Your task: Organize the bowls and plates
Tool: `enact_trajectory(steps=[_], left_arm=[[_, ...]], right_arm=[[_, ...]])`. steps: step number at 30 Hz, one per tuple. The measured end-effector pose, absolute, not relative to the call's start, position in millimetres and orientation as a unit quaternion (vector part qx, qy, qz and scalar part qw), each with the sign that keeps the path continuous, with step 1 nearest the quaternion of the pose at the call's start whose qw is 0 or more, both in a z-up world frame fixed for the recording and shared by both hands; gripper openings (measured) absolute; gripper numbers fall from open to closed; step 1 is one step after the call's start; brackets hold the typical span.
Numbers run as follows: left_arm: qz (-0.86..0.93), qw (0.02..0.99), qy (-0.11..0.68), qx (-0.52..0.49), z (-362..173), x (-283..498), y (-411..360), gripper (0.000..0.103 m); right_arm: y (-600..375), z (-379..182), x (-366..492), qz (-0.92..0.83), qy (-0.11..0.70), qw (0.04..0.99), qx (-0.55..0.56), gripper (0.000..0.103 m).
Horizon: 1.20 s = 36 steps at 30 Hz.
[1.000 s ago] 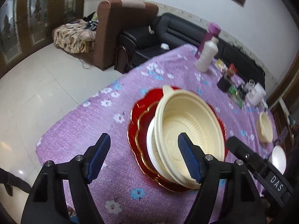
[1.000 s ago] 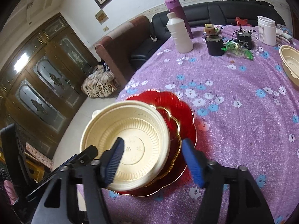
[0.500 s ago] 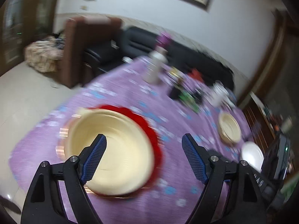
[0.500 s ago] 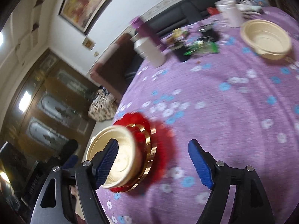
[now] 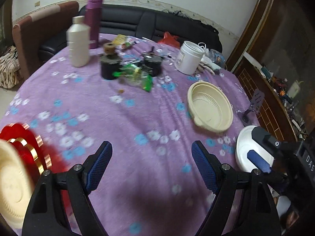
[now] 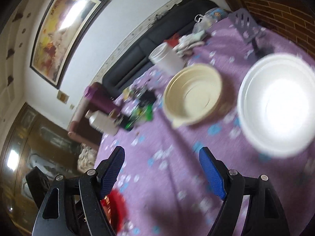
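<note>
A cream bowl point(image 5: 210, 108) sits alone on the purple flowered tablecloth point(image 5: 126, 122), far right; it also shows in the right wrist view point(image 6: 194, 92). A white bowl point(image 5: 246, 153) lies at the right edge, large and bright in the right wrist view point(image 6: 277, 104). A stack with red plates point(image 5: 25, 147) and a cream bowl point(image 5: 11, 186) on top is at the far left. My left gripper point(image 5: 151, 165) is open and empty above the cloth. My right gripper point(image 6: 163, 171) is open and empty; its blue pad point(image 5: 258, 161) shows before the white bowl.
At the table's far side stand a white bottle point(image 5: 78, 41), a purple flask point(image 5: 94, 21), a black pot point(image 5: 109, 66), green wrappers point(image 5: 137, 76) and a white jar point(image 5: 190, 60). A small purple stand point(image 5: 254, 102) is by the right edge. A black sofa point(image 5: 157, 25) lies behind.
Both grippers have swung right, away from the red plate stack toward the lone cream bowl and the white bowl. Both stayed open and empty.
</note>
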<state>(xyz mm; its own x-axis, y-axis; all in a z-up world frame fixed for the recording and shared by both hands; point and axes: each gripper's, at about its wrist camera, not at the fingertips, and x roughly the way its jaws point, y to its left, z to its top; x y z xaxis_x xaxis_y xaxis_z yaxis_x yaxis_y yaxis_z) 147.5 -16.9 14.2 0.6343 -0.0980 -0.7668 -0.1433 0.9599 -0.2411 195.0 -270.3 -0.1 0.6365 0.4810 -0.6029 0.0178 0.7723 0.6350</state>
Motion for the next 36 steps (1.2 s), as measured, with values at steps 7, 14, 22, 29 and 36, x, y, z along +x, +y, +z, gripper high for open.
enact_trajectory(steps=[7,14,22,29,36], left_arm=[[0.016,0.892,0.435,-0.122,7,205,-53,0.083],[0.024,0.886,0.446,-0.125,-14,250,-76,0.083],[0.034,0.880,0.461,-0.109,-42,274,-94,0.082],[0.033,0.877,0.468,-0.103,-53,277,-93,0.046],[0.024,0.881,0.465,-0.086,-48,267,-92,0.013]], right_arm=[[-296,-12,252,0.112,0.424,0.844,0.307,0.081],[-299,-32,291,0.084,0.443,0.840,0.303,0.079],[-292,-55,311,0.036,0.465,0.836,0.290,0.073],[-284,-72,315,0.026,0.485,0.824,0.293,0.064],[-281,-76,303,0.016,0.492,0.824,0.280,0.014]])
